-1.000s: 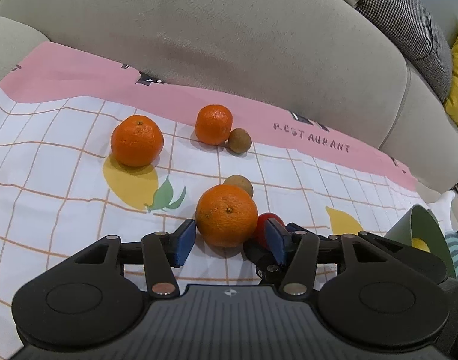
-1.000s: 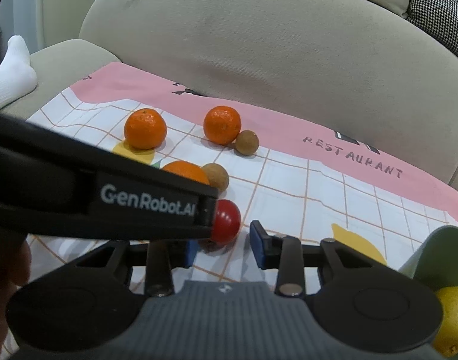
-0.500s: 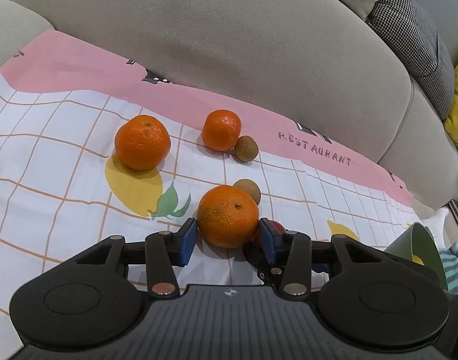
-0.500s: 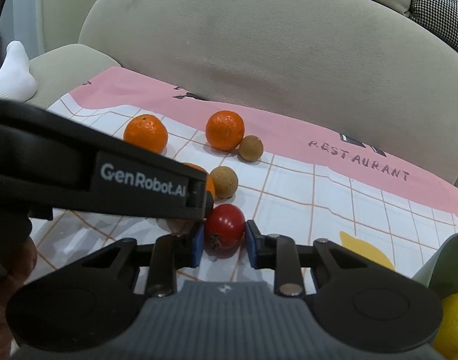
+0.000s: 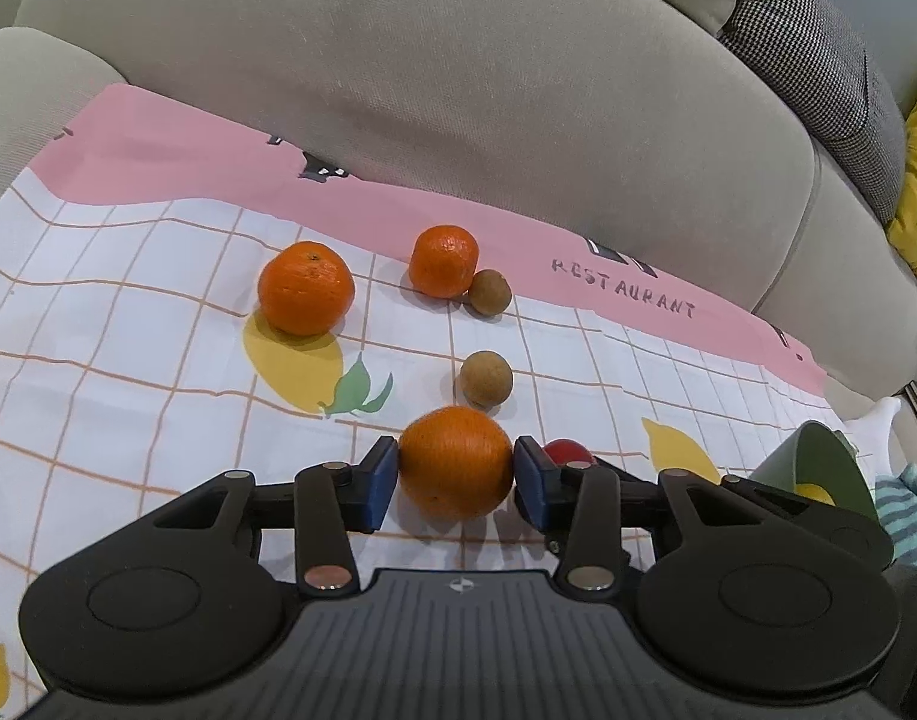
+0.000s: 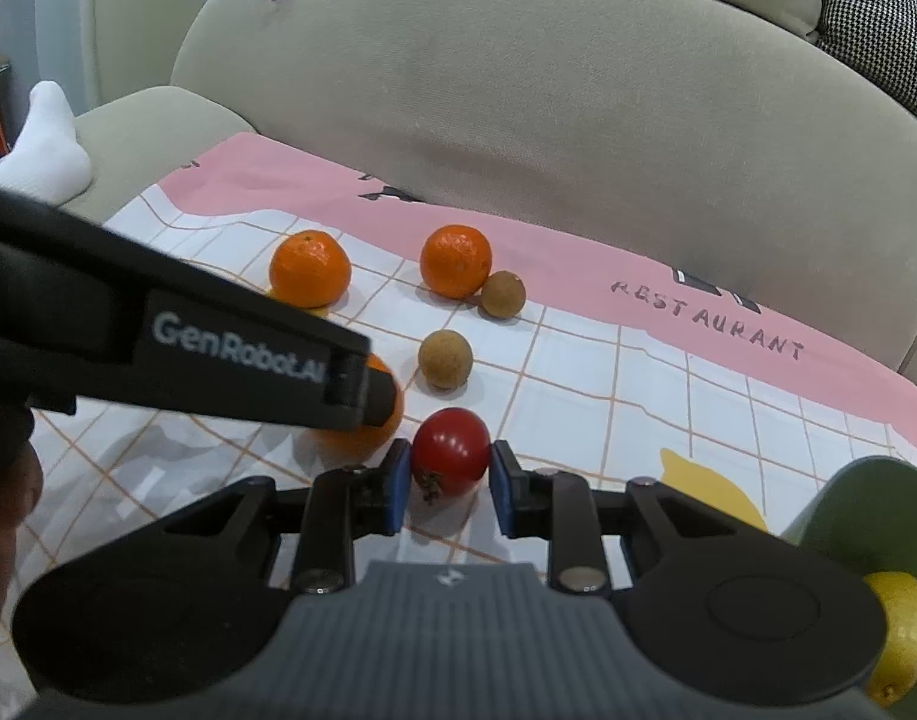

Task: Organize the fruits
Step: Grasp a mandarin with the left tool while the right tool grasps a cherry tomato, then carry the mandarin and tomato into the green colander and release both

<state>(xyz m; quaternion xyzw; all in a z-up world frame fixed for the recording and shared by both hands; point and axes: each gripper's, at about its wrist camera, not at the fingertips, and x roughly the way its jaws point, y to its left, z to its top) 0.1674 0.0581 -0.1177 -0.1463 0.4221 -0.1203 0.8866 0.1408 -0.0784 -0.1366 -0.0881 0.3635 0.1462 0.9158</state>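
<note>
Left gripper (image 5: 455,474) clamps the near orange (image 5: 455,461) on the cloth (image 5: 128,360); right gripper (image 6: 449,483) pinches the tomato (image 6: 450,450) just beside it. We judge lifting straight up, squeezing gently, best, then carrying toward the green bowl (image 6: 866,498) at right.

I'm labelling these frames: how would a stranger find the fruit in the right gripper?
On the checked cloth before the sofa back, find the right hand-held gripper. It clamps a tomato: the only red, glossy fruit.
</note>
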